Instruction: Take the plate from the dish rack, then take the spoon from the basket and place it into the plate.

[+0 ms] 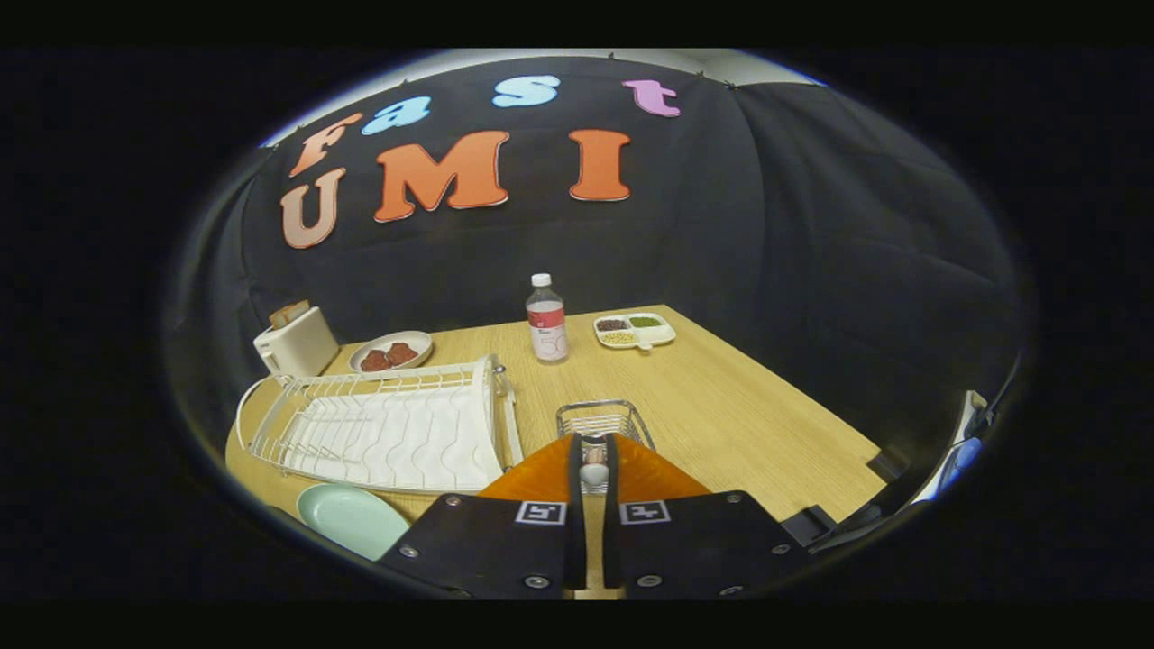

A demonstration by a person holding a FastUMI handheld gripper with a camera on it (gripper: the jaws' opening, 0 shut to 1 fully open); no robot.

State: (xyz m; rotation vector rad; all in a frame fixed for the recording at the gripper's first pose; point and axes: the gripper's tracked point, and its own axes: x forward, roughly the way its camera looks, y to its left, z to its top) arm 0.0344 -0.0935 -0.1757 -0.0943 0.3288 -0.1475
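Note:
My gripper (592, 443) is shut on a small white spoon (593, 472), which sits pinched between the two fingers. Just beyond the fingertips stands the wire basket (622, 416) on the wooden table. A pale green plate (350, 517) lies flat on the table to the left of the fingers, right in front of the white dish rack (388, 428). The rack's slots hold nothing. The rest of the spoon is hidden by the fingers.
Behind the rack stand a white toaster (296, 342) and an oval dish with red food (390, 351). A clear bottle (546, 320) and a divided snack tray (634, 331) sit at the far side. The table's right edge (811, 406) runs diagonally.

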